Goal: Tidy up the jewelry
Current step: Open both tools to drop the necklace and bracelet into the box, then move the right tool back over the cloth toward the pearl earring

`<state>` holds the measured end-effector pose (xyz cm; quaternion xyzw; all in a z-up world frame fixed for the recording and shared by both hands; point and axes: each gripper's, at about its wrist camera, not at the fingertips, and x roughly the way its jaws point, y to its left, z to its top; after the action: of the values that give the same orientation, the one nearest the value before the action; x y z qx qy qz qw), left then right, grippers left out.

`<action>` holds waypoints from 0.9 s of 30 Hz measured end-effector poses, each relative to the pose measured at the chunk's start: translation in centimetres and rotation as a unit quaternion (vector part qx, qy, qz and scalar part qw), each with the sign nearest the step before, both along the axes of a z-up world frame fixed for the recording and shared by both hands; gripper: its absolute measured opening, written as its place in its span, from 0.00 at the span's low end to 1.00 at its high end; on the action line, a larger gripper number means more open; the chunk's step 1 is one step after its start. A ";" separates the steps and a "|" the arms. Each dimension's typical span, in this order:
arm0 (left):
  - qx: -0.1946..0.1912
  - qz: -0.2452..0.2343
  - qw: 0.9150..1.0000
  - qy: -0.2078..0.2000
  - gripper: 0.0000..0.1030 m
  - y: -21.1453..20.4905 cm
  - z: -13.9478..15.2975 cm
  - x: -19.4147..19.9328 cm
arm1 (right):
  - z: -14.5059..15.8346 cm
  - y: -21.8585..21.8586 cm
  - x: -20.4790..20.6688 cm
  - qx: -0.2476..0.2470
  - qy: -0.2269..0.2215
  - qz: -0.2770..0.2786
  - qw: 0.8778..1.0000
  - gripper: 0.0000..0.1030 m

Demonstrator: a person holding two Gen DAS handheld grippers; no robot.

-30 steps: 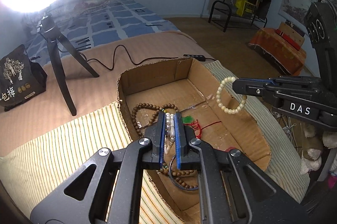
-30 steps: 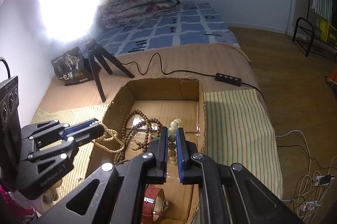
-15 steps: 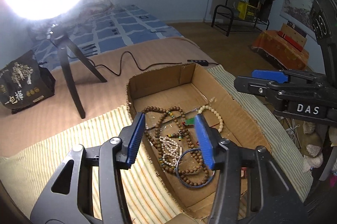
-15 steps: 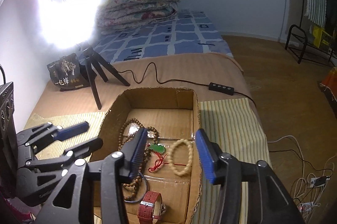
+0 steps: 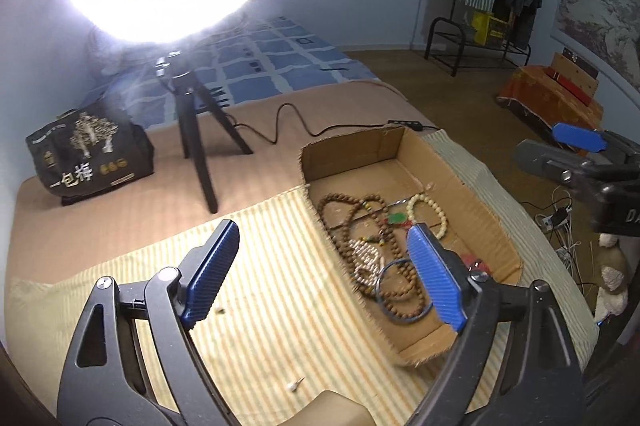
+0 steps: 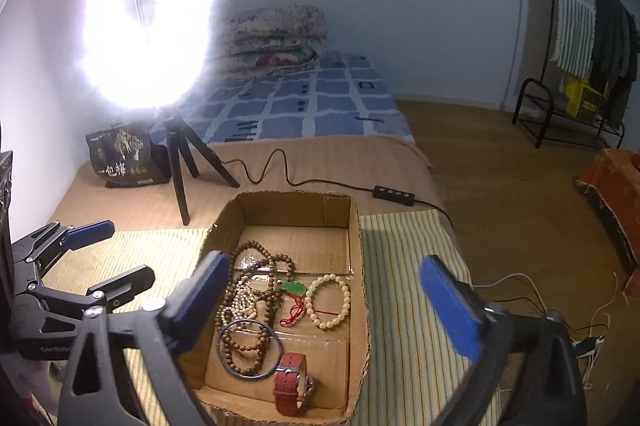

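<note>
Right wrist view shows the cardboard box (image 6: 356, 226) on the striped mat (image 6: 404, 266) on the bed, holding all the jewelry: brown bead strands (image 6: 256, 266), a cream bead bracelet (image 6: 327, 302), a blue bangle (image 6: 248, 350), a red watch (image 6: 292, 382). Both the right gripper (image 6: 320, 306) and left gripper (image 5: 320, 274) hang above, jaws opening with nothing between them (everything released). Risk: the heaped strands could tangle, so lifting one drags others.
</note>
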<state>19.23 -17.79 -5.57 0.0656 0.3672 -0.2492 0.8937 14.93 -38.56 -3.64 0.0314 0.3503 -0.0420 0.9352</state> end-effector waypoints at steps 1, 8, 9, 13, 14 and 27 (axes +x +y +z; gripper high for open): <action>0.001 -0.001 1.000 0.000 0.86 0.3 0.0 -0.1 | 0.3 0.3 -0.4 -0.001 -0.003 0.002 1.000 1.00; 0.014 0.005 1.000 -0.001 0.90 2.9 0.4 -1.1 | 1.5 3.2 -2.3 -0.021 -0.020 0.020 0.999 1.00; 0.014 0.005 1.000 -0.002 0.93 3.2 0.5 -1.2 | 1.6 3.6 -2.6 -0.022 -0.022 0.023 0.999 1.00; 0.008 0.012 1.000 -0.007 0.96 4.6 0.4 -1.7 | 1.9 5.5 -3.7 -0.024 -0.028 0.040 0.999 1.00; 0.006 0.015 1.000 -0.005 0.96 4.9 0.3 -1.7 | 1.9 5.8 -3.9 -0.024 -0.027 0.043 0.998 1.00; -0.007 0.045 0.999 0.017 0.96 8.8 -1.2 -1.2 | 0.0 11.9 -7.6 -0.017 -0.023 0.112 0.993 1.00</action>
<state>18.02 -8.94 -6.75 0.0385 0.3833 -0.2123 0.8981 7.35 -26.68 -3.59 -0.0230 0.3291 0.0579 0.9422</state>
